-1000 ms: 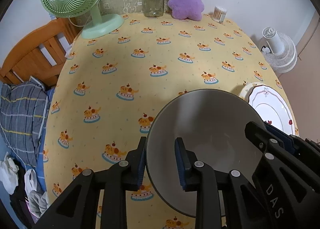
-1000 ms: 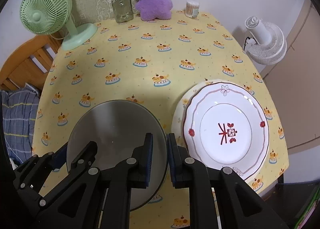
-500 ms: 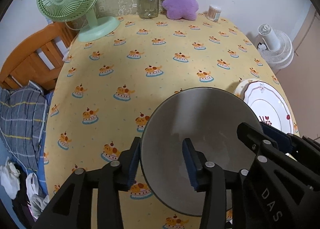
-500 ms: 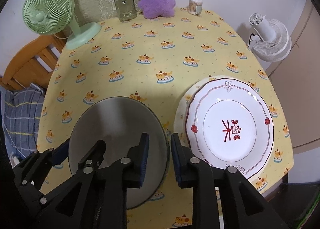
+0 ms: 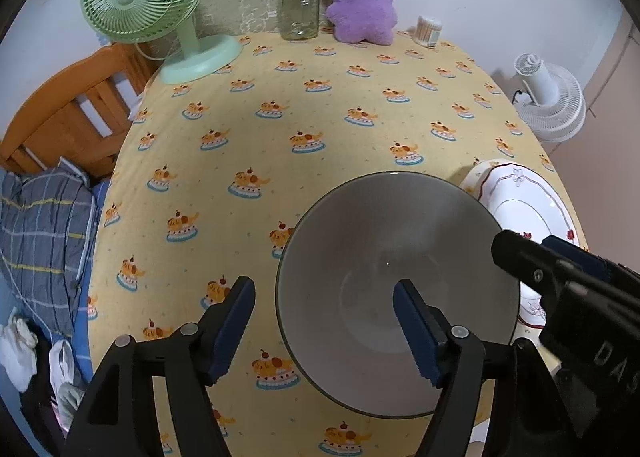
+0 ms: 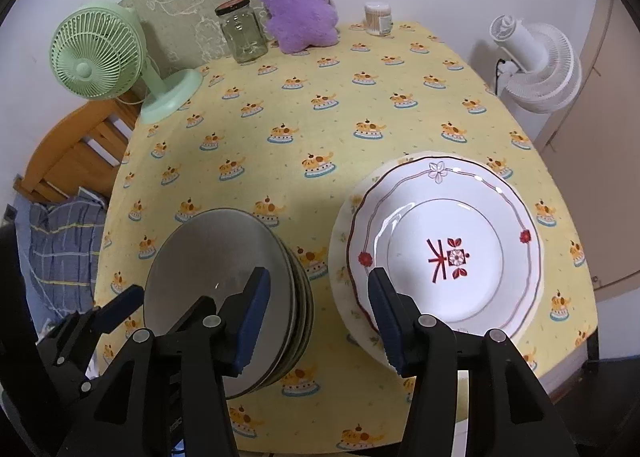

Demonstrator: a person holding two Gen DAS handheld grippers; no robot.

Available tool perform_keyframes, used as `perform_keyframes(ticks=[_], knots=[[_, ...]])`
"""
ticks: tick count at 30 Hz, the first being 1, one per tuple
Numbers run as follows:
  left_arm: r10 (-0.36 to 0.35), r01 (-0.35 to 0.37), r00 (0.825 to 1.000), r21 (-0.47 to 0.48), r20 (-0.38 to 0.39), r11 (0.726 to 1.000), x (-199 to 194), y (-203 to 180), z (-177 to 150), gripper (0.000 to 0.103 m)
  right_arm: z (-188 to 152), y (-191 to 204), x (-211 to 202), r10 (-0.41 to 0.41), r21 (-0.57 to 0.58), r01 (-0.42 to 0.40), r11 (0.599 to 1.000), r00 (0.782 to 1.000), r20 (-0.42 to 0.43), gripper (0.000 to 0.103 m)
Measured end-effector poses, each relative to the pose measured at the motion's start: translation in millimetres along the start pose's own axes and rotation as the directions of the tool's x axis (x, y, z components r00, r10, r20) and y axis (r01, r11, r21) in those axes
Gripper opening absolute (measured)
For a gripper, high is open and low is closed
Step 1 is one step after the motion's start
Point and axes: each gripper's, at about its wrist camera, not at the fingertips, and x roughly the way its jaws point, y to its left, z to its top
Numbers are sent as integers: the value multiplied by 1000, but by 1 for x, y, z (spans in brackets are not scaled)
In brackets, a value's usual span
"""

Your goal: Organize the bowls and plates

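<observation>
A stack of grey bowls [image 5: 396,273] [image 6: 224,269] stands on the yellow tablecloth near the front edge. To its right lies a white plate with red trim [image 6: 444,245] [image 5: 520,209] on top of a cream plate. My left gripper [image 5: 324,321] is open, its jaws astride the bowl's left rim without touching it. My right gripper [image 6: 316,305] is open, its jaws spanning the gap between the bowl stack and the plates. The right gripper also shows in the left wrist view [image 5: 560,281].
At the back of the table stand a green fan [image 5: 160,13], a glass jar [image 5: 299,7], a purple plush toy [image 5: 362,3] and a cotton swab pot [image 5: 429,30]. A white fan [image 6: 532,65] stands right of the table. A wooden chair [image 5: 68,113] and striped cloth sit left.
Both grippers have opened and let go of the top grey bowl's rim, which now rests on the stack. Both have pulled back a little.
</observation>
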Motion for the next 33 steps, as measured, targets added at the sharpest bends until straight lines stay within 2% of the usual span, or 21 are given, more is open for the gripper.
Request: perform_keyframes(ticks=[6, 15, 19, 24, 29, 33], knots=[[58, -59, 998, -61, -26, 996, 5, 1, -5, 74, 8, -10, 24, 89, -1, -89, 996, 994, -59, 55], [118, -124, 992, -160, -47, 979, 6, 0, -6, 74, 16, -12, 55, 203, -36, -211, 977, 968, -148, 54], [142, -151, 988, -188, -61, 970, 7, -3, -7, 74, 19, -16, 64, 241, -49, -252, 966, 955, -174, 43], [156, -167, 985, -205, -67, 964, 10, -7, -10, 74, 15, -15, 77, 280, -58, -301, 952, 931, -234, 35], [162, -172, 985, -195, -65, 966, 16, -7, -9, 74, 14, -12, 80, 287, -70, -313, 947, 924, -251, 35], [140, -147, 989, -171, -53, 974, 23, -7, -8, 73, 14, -10, 81, 281, -69, -307, 949, 925, -256, 35]])
